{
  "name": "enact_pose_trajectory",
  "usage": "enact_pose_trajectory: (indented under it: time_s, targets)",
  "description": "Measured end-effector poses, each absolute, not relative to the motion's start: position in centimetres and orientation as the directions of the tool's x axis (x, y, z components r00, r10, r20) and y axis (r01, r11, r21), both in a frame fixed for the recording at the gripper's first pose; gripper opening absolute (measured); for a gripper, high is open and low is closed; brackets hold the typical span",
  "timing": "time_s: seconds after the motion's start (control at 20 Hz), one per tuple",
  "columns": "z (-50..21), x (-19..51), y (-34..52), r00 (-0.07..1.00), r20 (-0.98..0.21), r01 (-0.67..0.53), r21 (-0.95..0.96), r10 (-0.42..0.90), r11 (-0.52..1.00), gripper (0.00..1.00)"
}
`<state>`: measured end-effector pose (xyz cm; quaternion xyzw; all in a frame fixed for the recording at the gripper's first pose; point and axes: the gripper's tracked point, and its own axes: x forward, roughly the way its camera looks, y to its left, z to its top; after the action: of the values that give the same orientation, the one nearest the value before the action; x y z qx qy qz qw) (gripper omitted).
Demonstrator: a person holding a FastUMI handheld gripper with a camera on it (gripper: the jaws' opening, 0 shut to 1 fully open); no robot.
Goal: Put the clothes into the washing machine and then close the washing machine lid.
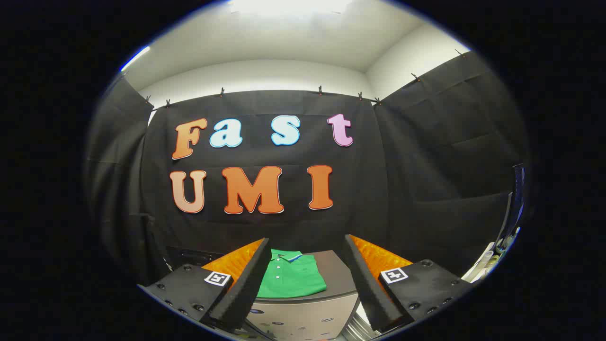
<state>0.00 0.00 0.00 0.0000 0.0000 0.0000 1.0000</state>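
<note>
The grey flat-topped washing machine point(338, 277) stands ahead of and below the gripper, its pale front panel facing the camera. A folded green polo shirt with a blue-and-white collar point(291, 277) lies on the top surface, toward its left edge. The black two-finger gripper with orange ribbed backing point(307, 267) hangs above the near edge, fingers spread wide, holding nothing; the shirt shows between them. Judged progress: none. Grasping, loading and lid closing all remain. Whether the lid is open cannot be determined.

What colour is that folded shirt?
Green, blue-and-white collar trim: shirt, gripper view, beyond the open gripper.
</note>
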Motion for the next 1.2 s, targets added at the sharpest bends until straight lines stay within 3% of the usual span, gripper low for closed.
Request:
enact_pose_trajectory:
  time_s: [0.55,0.95,1.2]
  targets:
    - [0.1,0.3,0.6,0.999,0.004,-0.051,0.019,0.051,0.999,0.99]
    - [1.3,-0.4,0.7,0.999,0.037,-0.024,-0.006,0.024,1.0,0.99]
    - [1.5,-0.3,-0.2,0.997,0.048,0.048,0.102,-0.053,0.994,0.99]
